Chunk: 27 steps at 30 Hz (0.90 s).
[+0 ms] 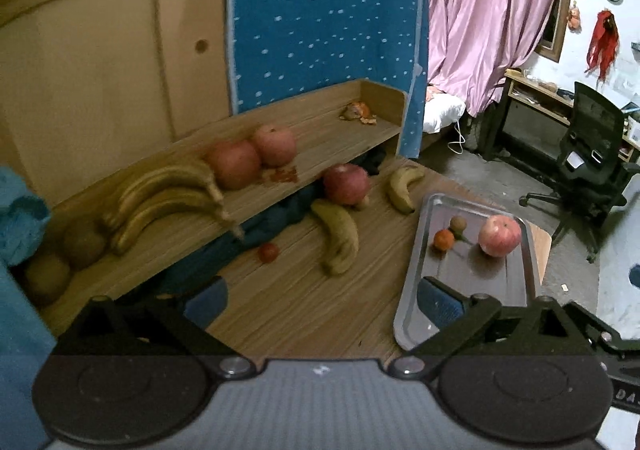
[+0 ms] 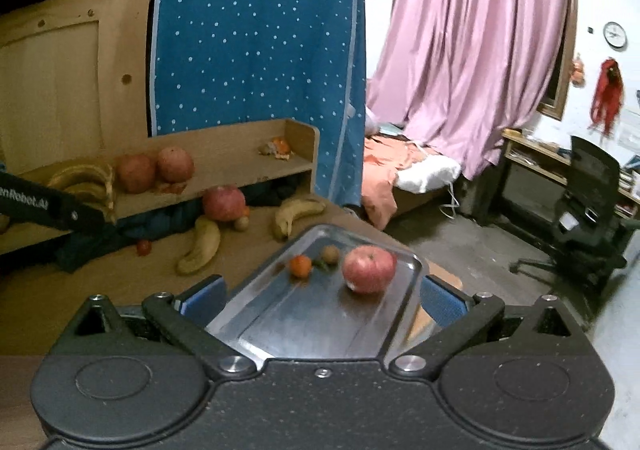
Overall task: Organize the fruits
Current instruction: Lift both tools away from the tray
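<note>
Fruit is split three ways. Your metal tray on the bench holds a red apple, a small orange & a brown kiwi, all apart. Loose on the bench: two bananas, another apple and a tiny red fruit. The shelf carries a banana bunch, two apples touching, brownish round fruit at the left end, plus orange peel far right. Your left tool hangs released over bare bench w/ one finger above the tray edge; your right tool is spread wide too, straddling the tray's near end, nothing gripped.
</note>
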Each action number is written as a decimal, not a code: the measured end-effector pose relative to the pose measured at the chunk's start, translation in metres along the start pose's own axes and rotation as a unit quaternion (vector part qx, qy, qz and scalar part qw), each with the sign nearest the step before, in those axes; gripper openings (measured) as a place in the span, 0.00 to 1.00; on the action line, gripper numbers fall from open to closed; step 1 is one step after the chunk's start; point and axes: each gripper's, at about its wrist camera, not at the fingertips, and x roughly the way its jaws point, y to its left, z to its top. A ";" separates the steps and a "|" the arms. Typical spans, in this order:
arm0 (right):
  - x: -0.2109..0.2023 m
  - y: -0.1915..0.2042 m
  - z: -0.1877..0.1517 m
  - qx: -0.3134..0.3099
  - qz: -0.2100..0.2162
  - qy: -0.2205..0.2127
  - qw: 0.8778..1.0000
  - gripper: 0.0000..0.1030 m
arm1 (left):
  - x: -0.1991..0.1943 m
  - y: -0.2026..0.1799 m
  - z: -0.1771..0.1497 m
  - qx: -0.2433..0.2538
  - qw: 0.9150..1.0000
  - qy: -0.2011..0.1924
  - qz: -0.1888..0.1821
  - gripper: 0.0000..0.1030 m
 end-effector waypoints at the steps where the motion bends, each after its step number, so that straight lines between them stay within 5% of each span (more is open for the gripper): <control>1: -0.005 0.003 -0.002 -0.001 -0.001 0.004 1.000 0.99 | -0.003 0.005 -0.003 -0.005 1.000 0.002 -0.001 1.00; 18: -0.010 0.030 -0.030 -0.014 0.023 0.103 0.994 0.99 | 0.013 0.052 -0.051 -0.037 0.994 0.099 0.039 1.00; 27: 0.002 0.054 -0.029 -0.041 0.060 0.125 0.989 0.99 | 0.014 0.067 -0.055 -0.054 0.991 0.110 0.049 1.00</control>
